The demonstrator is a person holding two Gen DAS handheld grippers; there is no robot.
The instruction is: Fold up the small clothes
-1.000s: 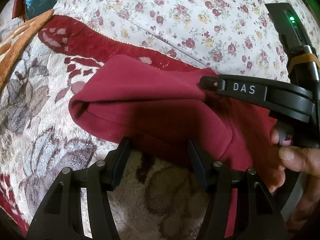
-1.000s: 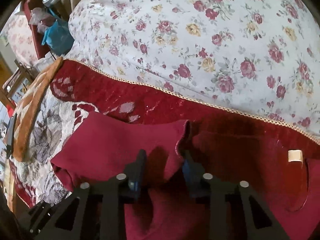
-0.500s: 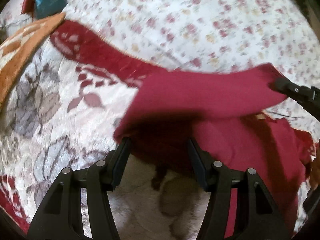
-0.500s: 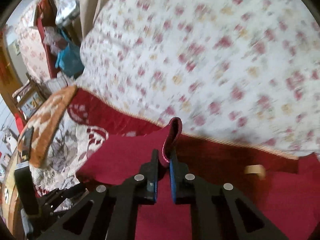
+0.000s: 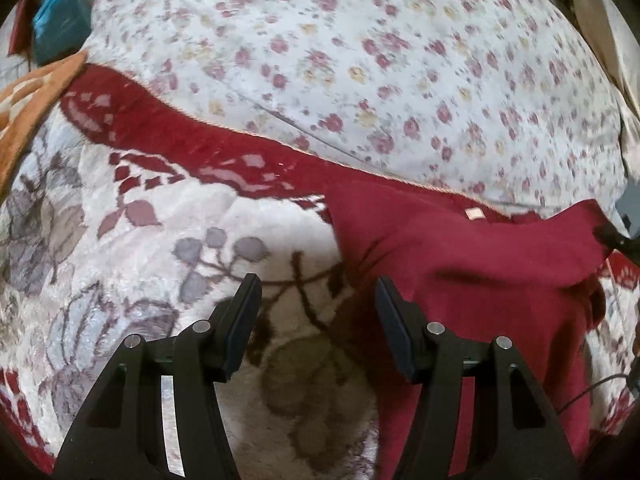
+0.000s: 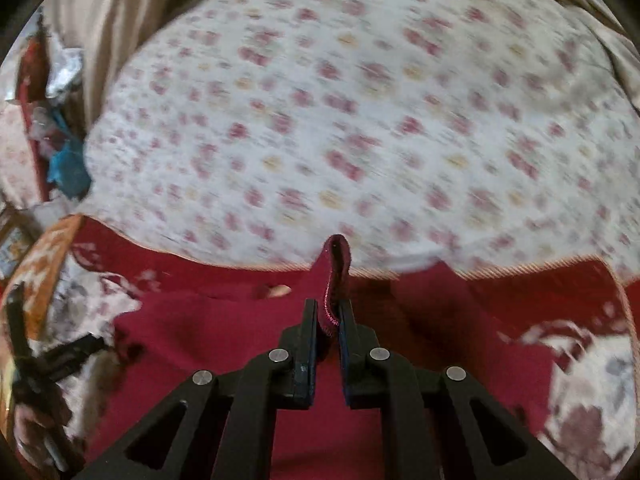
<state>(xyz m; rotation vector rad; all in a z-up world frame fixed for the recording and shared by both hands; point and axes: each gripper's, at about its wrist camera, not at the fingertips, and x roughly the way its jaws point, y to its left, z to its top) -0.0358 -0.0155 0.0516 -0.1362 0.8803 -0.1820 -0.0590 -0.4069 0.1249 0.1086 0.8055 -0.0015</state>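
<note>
Right hand-held gripper now clamped on maroon garment edge — left hand-held gripper gapes empty.

A plain dark red garment lies on a cream blanket with grey leaves and a red border. Behind is a white sheet dotted with pink and yellow roses.

Floral sheet: blurred throughout in the right wrist view.
Red garment: lower part hidden behind the right gripper.
Left gripper: smeared, cut off beside the garment's left edge.
</note>
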